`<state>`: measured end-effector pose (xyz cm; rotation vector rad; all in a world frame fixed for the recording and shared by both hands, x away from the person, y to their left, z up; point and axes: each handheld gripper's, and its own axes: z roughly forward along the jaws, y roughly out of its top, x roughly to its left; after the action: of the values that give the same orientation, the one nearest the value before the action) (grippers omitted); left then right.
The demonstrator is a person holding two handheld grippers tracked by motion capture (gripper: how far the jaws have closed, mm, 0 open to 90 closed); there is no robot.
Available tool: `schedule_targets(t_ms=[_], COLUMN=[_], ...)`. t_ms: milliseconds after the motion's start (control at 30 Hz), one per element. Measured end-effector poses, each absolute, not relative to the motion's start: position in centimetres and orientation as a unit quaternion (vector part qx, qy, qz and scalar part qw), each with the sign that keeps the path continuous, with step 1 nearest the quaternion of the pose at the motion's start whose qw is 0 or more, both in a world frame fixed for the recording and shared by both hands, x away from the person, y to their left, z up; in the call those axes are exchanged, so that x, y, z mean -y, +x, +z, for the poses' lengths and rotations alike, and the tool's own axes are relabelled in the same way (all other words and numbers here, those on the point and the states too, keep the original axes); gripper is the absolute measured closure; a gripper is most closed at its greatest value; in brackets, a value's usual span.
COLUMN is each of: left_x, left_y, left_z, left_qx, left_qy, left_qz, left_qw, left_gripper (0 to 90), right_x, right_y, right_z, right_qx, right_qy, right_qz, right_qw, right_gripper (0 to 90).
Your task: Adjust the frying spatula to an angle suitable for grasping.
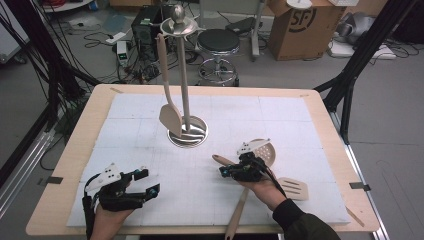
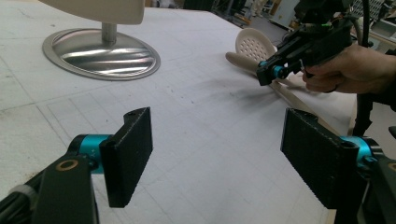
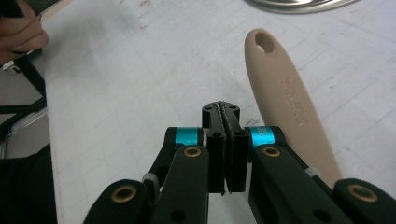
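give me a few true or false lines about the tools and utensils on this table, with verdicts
1. The right tool has its jaws pressed together with nothing between them. True.
2. The left tool is clamped on a spoon handle. False: its jaws stand wide apart over the bare white mat.
3. One beige spatula hangs from the metal stand. True.
4. The beige handle lies between the right tool's jaws. False: it lies on the mat beside them.
5. The slotted spatula lies on the mat near the person's right hand. True.
6. The perforated spoon hangs from the stand. False: it lies on the mat by the right tool.
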<state>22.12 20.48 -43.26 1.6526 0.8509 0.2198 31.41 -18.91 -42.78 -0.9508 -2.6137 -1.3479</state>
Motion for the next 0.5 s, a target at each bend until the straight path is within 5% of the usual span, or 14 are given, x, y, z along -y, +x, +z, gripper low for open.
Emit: schedule_targets(t_ms=[500], left_x=[-20.4], left_y=[22.1], left_z=[-43.2], left_qx=[-0.365], left_qy=[0.711], left_qz=[0.095], left_qw=[0.593], left_gripper=[25.7], right_x=[19.4], right_y=[30.3], right_z=[-41.9], right_qx=[0.848], right_qy=[-0.283], right_qz=[-0.447], right_qw=[0.025], right_gripper=[88.8])
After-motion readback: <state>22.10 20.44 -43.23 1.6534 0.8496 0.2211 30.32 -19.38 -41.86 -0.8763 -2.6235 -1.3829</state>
